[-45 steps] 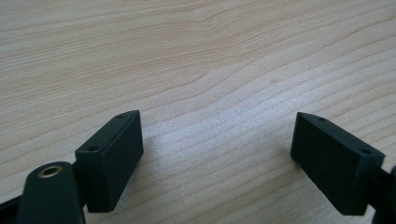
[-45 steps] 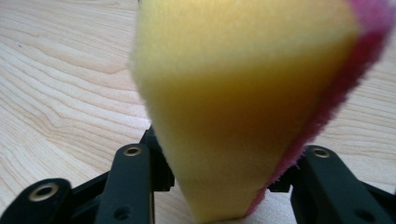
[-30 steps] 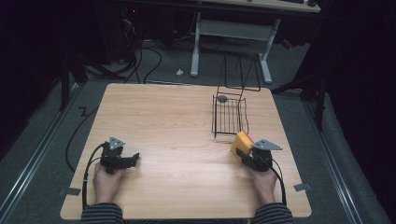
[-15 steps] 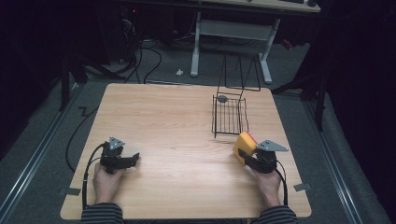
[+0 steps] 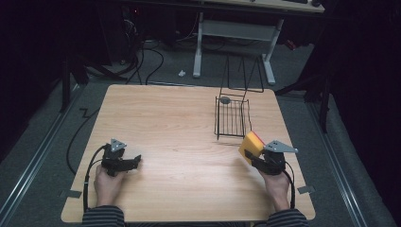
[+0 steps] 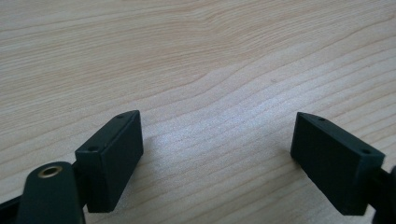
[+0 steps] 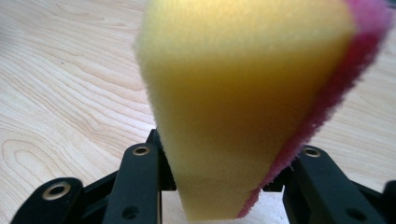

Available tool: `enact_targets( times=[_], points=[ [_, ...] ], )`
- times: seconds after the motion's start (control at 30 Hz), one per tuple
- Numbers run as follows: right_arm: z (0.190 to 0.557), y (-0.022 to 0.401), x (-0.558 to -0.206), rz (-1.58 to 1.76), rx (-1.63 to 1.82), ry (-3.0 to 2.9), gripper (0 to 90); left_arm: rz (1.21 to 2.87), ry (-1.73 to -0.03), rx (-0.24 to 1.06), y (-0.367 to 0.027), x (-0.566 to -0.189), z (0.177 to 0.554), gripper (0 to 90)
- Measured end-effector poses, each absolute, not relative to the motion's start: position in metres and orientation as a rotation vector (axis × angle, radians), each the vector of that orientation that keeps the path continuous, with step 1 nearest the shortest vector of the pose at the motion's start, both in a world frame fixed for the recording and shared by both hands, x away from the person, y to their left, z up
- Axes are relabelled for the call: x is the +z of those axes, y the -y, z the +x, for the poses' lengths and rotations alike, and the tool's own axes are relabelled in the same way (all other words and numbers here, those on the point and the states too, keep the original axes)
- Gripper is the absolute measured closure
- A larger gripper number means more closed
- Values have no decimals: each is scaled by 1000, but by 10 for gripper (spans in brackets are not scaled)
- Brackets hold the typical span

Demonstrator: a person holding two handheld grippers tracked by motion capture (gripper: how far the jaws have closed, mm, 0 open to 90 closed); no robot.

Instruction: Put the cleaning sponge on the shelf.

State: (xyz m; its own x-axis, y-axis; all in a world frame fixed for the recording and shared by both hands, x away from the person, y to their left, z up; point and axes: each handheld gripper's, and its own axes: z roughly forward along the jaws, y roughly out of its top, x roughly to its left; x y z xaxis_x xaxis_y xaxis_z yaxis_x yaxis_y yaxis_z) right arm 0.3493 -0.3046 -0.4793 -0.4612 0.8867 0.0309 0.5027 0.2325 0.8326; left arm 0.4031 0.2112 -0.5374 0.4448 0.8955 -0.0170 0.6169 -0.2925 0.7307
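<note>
The right gripper (image 5: 255,158) is clenching a yellow sponge (image 5: 250,144) with a pink scouring face, holding it up off the tabletop (image 5: 170,123). The sponge is standing up and forward out of the jaws, tilting slightly toward the middle of the tabletop, its long axis running away from the hand.

The relation that matters is the wire basket (image 5: 231,118): it is sitting just ahead of the sponge and a touch to that gripper's left, near but apart, with its long side running away from the person. A small grey disc (image 5: 225,100) is lying at its far end. The right hand is much the nearer one to it; the left gripper (image 5: 130,163) is resting well apart, across the tabletop, with its jaws spread and nothing between them.

The high view is giving the layout, sponge to basket, which neither gripper view is offering. The right gripper view is giving the grip itself: both jaws are pressing into the lower part of the sponge (image 7: 243,107), the pink layer lying toward the right-hand jaw, the foam pinching narrower at the bottom. The left gripper view is showing bare wood grain (image 6: 210,70) between that gripper's parted jaws.
</note>
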Motion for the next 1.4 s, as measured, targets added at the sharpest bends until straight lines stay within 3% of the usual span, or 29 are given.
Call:
enact_targets(
  times=[0.8, 1.4],
  points=[
    [367, 305, -437, 1215, 1185, -2043, 608, 2022, -1264, 528, -211, -537, 403, 175],
    [403, 301, -422, 1241, 1168, -2024, 610, 2021, -1264, 528, -211, -537, 403, 175]
  ],
)
